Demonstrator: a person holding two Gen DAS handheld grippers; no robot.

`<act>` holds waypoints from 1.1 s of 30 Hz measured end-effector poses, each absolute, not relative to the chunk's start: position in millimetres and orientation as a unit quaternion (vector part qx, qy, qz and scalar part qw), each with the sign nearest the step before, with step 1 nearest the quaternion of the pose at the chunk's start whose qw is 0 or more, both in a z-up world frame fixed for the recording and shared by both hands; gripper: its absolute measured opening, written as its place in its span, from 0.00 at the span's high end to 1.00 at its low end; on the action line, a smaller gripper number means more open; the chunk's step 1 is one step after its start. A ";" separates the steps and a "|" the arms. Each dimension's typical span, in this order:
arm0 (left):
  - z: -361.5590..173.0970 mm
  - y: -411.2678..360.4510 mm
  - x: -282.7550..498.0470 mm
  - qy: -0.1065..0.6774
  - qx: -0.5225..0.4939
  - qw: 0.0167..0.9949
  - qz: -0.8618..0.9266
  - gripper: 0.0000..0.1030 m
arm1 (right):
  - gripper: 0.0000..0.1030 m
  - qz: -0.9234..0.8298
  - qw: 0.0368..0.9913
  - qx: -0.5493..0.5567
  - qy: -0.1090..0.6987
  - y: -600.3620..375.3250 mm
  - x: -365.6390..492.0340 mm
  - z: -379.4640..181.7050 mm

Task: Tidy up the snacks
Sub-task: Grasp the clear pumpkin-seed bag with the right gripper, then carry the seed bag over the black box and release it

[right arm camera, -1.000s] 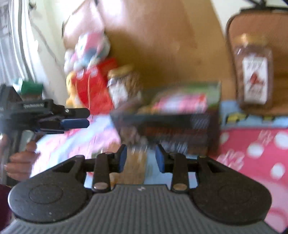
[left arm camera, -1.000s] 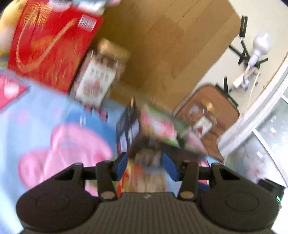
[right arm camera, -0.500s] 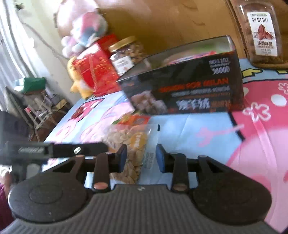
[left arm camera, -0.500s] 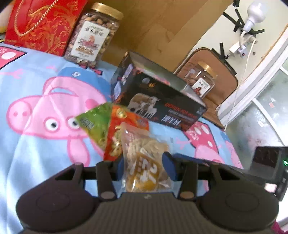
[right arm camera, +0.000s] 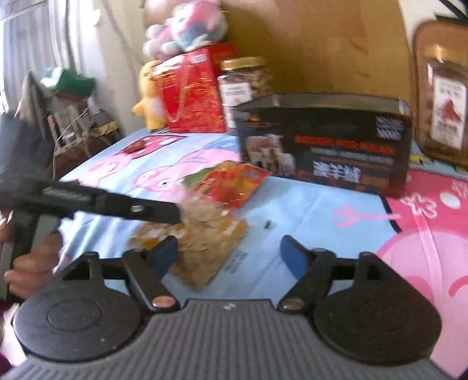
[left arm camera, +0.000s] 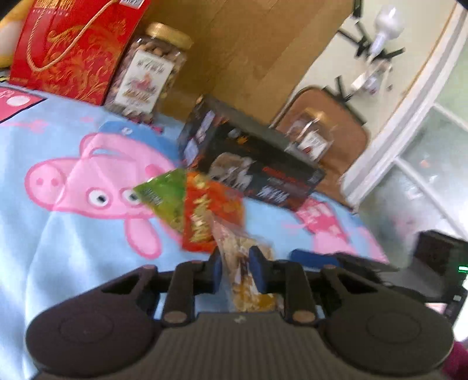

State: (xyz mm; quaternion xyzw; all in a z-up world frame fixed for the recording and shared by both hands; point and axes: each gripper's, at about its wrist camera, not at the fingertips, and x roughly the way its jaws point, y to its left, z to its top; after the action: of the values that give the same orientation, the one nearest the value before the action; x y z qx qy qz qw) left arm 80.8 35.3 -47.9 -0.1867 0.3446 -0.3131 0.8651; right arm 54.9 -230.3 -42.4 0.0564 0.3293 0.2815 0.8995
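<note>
A clear bag of pale yellow crisps (left arm camera: 239,248) lies on the pig-print blanket (left arm camera: 73,233). My left gripper (left arm camera: 238,271) is shut on it, blue pads pinching its near end. In the right wrist view the same bag (right arm camera: 204,233) sits just ahead of my right gripper (right arm camera: 228,257). Its jaws are opening and stand wide, with the bag's edge by the left fingertip and no pad pressing on it. The left gripper (right arm camera: 117,201) reaches in from the left onto the bag. A red-orange packet (left arm camera: 213,210) and a green packet (left arm camera: 166,198) lie just beyond.
A black box (right arm camera: 321,140) stands behind the packets. A nut jar (left arm camera: 149,76) and a red gift bag (left arm camera: 70,46) are at the back left, plush toys (right arm camera: 187,26) above them. Another jar (right arm camera: 444,102) stands at the back right against a brown seat.
The left jaws have closed onto the crisp bag. The right jaws, narrow around the bag before, have spread wide. Both grippers have come lower and closer to the blanket.
</note>
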 end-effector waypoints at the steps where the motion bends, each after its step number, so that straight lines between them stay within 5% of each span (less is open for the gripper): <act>1: -43.4 36.3 78.2 0.333 -0.189 0.866 -0.322 0.86 | 0.20 0.287 0.897 0.069 0.329 -233.4 56.9 -42.9; 8: -28.7 30.0 69.5 0.295 -0.160 0.881 -0.333 0.87 | 0.13 0.328 0.871 0.131 0.340 -241.7 67.6 -46.1; 11: -34.7 32.4 73.5 0.308 -0.162 0.886 -0.306 0.85 | 0.31 0.356 0.856 0.138 0.349 -232.0 67.6 -46.2; 14: -43.2 41.8 79.1 0.333 -0.193 0.873 -0.298 0.84 | 0.62 0.352 0.860 0.141 0.341 -234.7 63.6 -43.8; 16: -38.2 39.5 79.9 0.332 -0.194 0.874 -0.296 0.84 | 0.67 0.351 0.861 0.148 0.338 -236.9 61.2 -41.6; 33: 57.9 -44.8 180.7 0.256 -0.135 0.894 -0.341 0.84 | 0.71 0.269 0.933 0.091 0.221 -286.6 122.1 50.4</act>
State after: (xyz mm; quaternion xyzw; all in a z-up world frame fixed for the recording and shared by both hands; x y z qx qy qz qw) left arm 180.7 -44.8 57.9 -0.1352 0.2564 -0.3409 0.8943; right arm 122.1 -286.6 50.4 0.0915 0.2205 0.2691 0.9331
